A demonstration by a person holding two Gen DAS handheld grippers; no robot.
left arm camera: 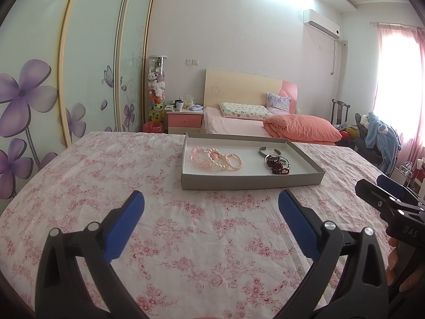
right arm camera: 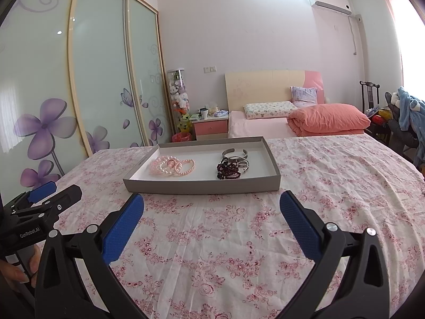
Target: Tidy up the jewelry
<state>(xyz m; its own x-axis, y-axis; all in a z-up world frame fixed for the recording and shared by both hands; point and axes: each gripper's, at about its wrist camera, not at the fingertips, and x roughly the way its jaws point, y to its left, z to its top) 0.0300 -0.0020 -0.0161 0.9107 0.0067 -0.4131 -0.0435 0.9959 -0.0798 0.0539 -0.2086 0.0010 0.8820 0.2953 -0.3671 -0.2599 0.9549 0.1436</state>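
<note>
A shallow grey tray (left arm camera: 249, 182) (right arm camera: 202, 186) lies on the floral tablecloth ahead of both grippers. In its left half sit several pink and pearl bead bracelets (left arm camera: 216, 158) (right arm camera: 172, 166). Its right half holds a dark red bead bracelet (left arm camera: 277, 163) (right arm camera: 228, 171) and silver bangles (left arm camera: 268, 151) (right arm camera: 235, 154). My left gripper (left arm camera: 211, 204) is open over bare cloth, short of the tray. My right gripper (right arm camera: 211, 206) is open too, just before the tray's near wall. Nothing is between either pair of fingers.
The table's floral cloth (left arm camera: 186, 239) spreads wide around the tray. The right gripper (left arm camera: 382, 199) shows at the left view's right edge, the left gripper (right arm camera: 45, 202) at the right view's left edge. Behind stand a bed (right arm camera: 292, 125), a wardrobe (right arm camera: 106, 66) and a nightstand (left arm camera: 183, 119).
</note>
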